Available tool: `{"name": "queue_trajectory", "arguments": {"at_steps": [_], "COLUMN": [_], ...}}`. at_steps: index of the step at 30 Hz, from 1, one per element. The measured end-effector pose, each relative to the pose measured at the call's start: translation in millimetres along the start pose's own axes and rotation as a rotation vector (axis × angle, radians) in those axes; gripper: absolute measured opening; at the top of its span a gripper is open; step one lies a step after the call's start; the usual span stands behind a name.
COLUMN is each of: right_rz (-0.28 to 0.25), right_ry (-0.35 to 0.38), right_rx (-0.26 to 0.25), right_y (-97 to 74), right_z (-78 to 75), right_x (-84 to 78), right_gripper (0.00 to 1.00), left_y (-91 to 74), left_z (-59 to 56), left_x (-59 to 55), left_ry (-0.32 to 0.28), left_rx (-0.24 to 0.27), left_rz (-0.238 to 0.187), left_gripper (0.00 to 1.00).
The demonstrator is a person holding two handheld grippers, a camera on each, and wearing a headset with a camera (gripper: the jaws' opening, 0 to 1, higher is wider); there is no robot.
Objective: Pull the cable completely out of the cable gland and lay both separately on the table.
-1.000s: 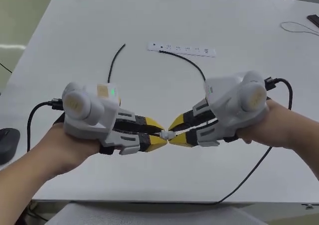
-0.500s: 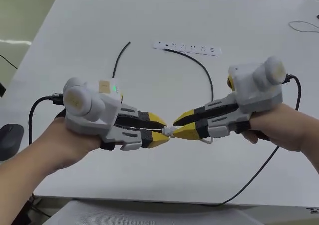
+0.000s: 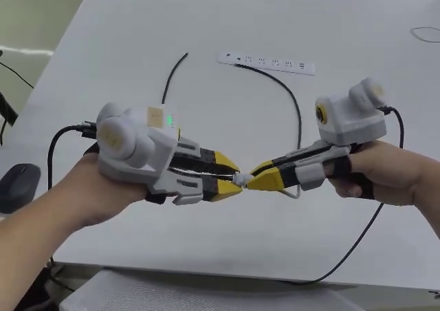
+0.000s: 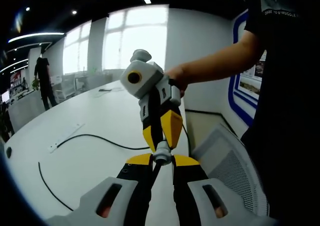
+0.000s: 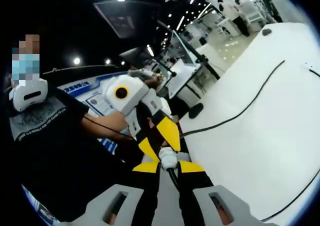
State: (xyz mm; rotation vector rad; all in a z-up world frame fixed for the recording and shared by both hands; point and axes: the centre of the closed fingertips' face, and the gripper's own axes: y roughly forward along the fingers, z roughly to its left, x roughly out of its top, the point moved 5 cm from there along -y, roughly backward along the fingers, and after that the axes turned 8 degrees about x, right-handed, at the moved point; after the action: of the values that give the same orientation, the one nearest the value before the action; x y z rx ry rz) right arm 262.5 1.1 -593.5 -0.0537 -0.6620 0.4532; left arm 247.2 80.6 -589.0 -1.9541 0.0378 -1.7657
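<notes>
right gripper rolled upright since second ago, tips stayed at gland. cable gland held in air over near edge of table, pinched by left gripper. right jaws pressed together on cable just behind it. risks: gland twists out of pinch, cable slides through jaws, freed gland drops off edge. gland small, white, rounded, smooth plastic; cable thin, limp.
</notes>
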Motion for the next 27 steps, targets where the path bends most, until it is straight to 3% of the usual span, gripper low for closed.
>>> {"name": "queue_trajectory", "arguments": {"at_steps": [10, 26, 27], "right_rz": [0.033, 0.117, 0.134], "right_ry": [-0.08, -0.42, -0.471], "right_rx": [-0.023, -0.196, -0.218], "right_y": [2.5, 7.4, 7.8], "right_z": [0.7, 8.0, 7.7], "right_x": [-3.7, -1.8, -1.0], "right_gripper": [0.07, 0.07, 0.07], "left_y": [1.2, -3.2, -3.4], "left_z": [-0.6, 4.6, 4.7], "left_x": [-4.9, -8.2, -8.5], "left_ry": [-0.026, -0.146, -0.15], "left_rx": [-0.01, -0.033, -0.034], "left_rz": [0.021, 0.018, 0.018], "left_gripper": [0.14, 0.14, 0.14]}}
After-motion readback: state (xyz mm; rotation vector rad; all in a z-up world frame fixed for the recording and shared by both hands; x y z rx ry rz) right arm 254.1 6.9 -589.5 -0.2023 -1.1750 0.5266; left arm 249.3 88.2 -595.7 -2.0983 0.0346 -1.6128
